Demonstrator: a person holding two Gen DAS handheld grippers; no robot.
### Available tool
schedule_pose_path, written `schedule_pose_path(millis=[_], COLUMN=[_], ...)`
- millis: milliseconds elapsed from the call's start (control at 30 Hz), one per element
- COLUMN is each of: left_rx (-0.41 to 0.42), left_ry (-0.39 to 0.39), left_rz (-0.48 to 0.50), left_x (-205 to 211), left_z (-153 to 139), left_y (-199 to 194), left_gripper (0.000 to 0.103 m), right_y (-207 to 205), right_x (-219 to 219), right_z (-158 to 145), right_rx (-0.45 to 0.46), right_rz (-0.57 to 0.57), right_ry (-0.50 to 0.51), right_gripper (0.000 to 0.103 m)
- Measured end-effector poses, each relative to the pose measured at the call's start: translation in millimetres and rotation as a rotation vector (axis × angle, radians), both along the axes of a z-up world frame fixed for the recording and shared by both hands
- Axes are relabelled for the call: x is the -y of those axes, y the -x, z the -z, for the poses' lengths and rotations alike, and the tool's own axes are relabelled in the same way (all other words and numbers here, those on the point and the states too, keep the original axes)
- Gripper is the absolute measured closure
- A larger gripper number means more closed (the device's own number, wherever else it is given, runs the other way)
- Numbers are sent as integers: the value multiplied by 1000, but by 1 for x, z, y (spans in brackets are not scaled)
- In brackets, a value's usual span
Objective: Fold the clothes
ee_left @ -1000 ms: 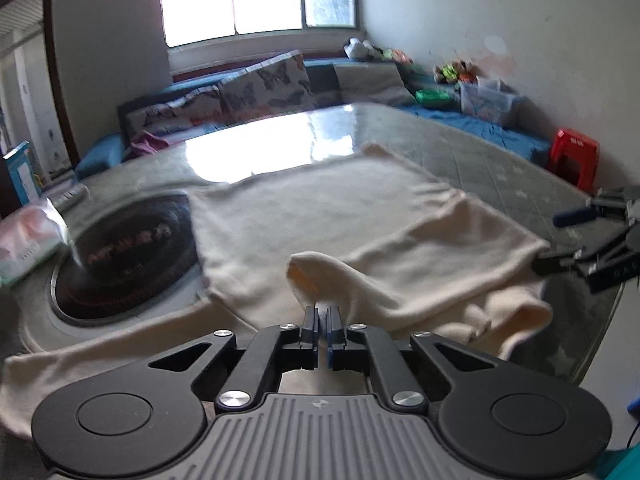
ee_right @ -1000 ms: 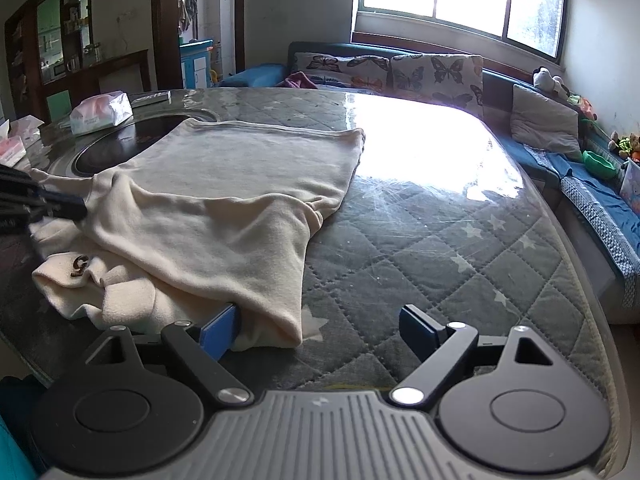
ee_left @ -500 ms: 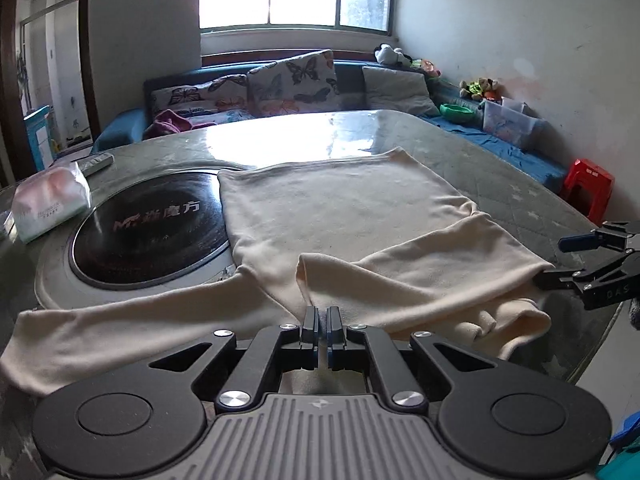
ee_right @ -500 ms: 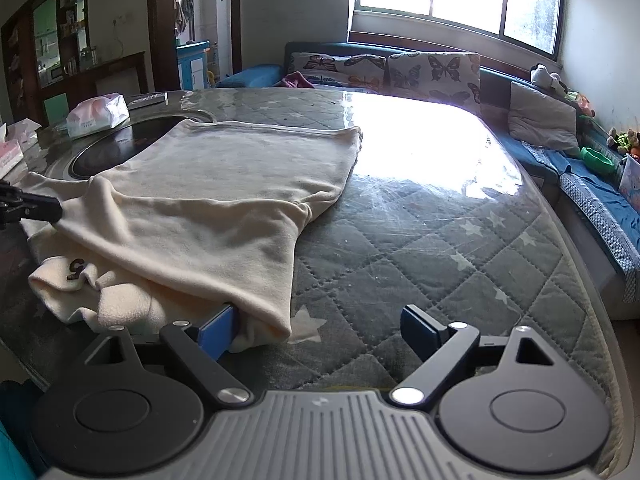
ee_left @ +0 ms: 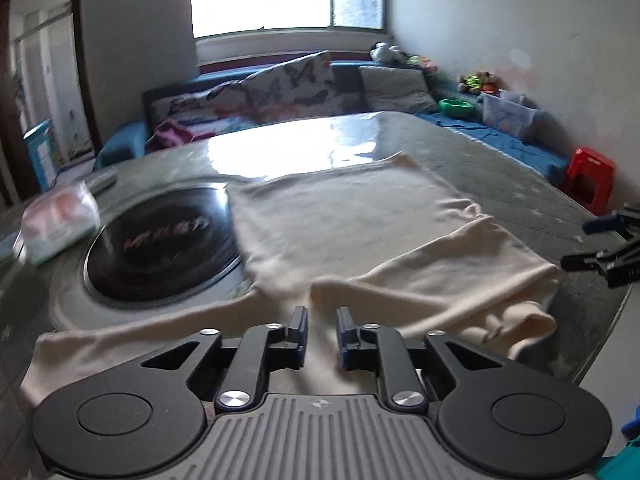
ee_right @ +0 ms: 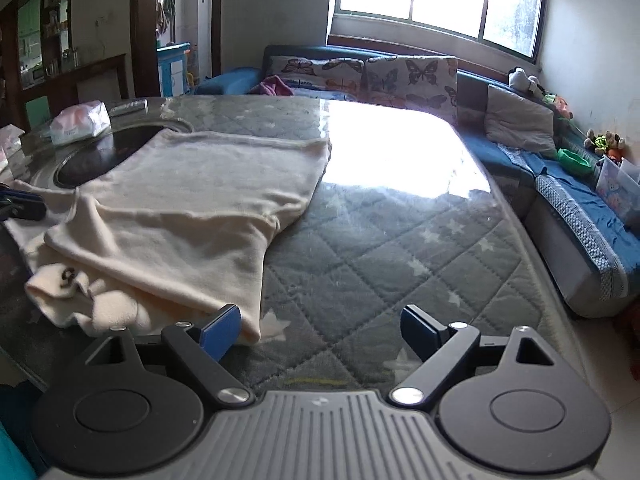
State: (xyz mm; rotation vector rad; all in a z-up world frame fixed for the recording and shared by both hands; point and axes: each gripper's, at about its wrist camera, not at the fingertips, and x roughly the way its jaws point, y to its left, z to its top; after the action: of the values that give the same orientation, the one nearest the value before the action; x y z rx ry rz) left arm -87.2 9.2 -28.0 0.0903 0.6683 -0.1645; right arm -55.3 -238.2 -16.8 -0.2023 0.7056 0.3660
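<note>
A cream long-sleeved top lies spread on the quilted grey table, one sleeve folded across its near part. It also shows in the right wrist view. My left gripper is open a little, its fingers just above the cloth near the neck, holding nothing. My right gripper is wide open and empty at the table's edge, its left finger beside the folded sleeve's end. The right gripper shows at the right in the left wrist view.
A round black hob is set in the table, left of the top. A tissue pack and a remote lie beyond it. A sofa with cushions runs behind the table. A red stool stands on the right.
My left gripper was shut on the cloth and has opened, letting it go. The folded sleeve now rests on the top. The right gripper has stayed open and barely moved.
</note>
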Motion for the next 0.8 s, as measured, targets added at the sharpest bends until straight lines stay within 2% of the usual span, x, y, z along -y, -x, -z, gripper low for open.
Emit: schedule_pose_path(millis=[167,233,267,333,500,667,800], left_rx=[-59,-70,-68,-56,-55,-27,-20], left_ry=[10,23,22,7,-26,50,75], left_rz=[-8,-11,-12,-15,-55,1,61], left_x=[7,6,6,4,-5,10,28], left_z=[18,22,22,21,14,3,10], left_y=[-13,-12,-10,-5,-3,-18,-39], left_gripper=[81,84,94,97,97,96,94], right_y=[-5,-6,-7,-9,-23,-43,-59], right_x=[-8,-12,-13,-17,-37,-51,-55], right_z=[-8,-11,-12,-16,-10,-1,6], right_rx=[19,26,30,38,44,45,48], right_rz=[-32,-44,-51,-63,-119,-121,-95], right_ry=[-5,-7,-8,-10,11,25,32], right_gripper=[14,14,14,14,14,14,14])
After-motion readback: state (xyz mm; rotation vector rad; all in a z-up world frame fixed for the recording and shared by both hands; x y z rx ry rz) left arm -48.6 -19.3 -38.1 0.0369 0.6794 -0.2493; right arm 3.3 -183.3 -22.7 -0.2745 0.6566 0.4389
